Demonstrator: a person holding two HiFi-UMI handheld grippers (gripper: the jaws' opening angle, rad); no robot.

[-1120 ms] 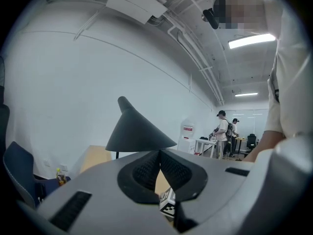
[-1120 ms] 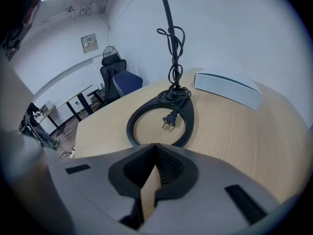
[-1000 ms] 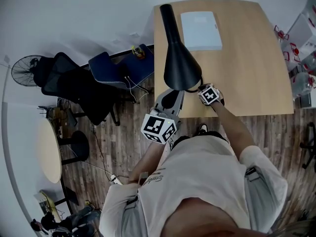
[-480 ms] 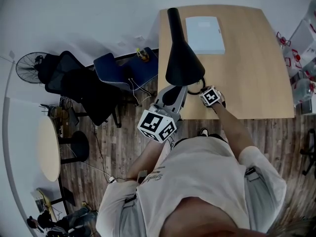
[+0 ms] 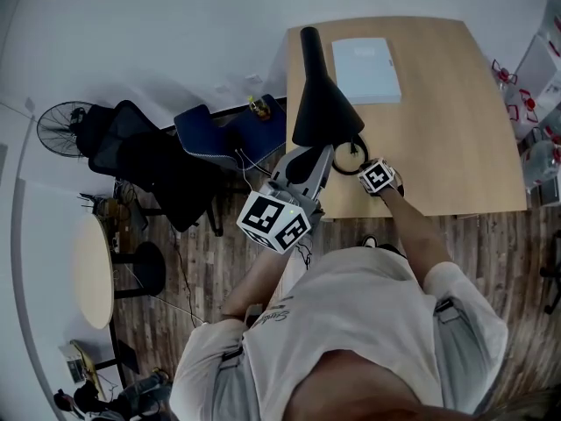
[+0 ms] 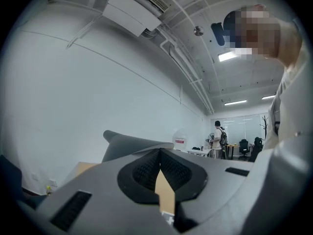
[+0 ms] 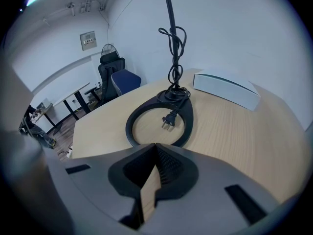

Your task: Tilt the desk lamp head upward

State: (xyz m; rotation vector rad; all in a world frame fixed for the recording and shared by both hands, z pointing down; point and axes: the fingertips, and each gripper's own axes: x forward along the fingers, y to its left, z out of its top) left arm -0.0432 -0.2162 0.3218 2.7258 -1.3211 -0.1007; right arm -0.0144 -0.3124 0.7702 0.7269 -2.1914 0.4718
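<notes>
The desk lamp head (image 5: 323, 112), a dark cone on a slim neck, hangs over the lamp base (image 7: 188, 121), a black ring lying flat on the wooden desk (image 5: 438, 103) near its front edge. The left gripper (image 6: 159, 153) reaches in from the base's outer side, off the desk edge, pointing up beneath the near rim of the head; its pads meet at the tips with nothing between them, and whether they touch the head cannot be told. The right gripper (image 7: 155, 146) sits just in front of the base, its jaws likewise pressed together and empty. A plug (image 7: 168, 120) lies inside the ring, its cord (image 7: 174, 48) wound round the stem above the base, and a white box (image 5: 366, 58) rests beyond the base
</notes>
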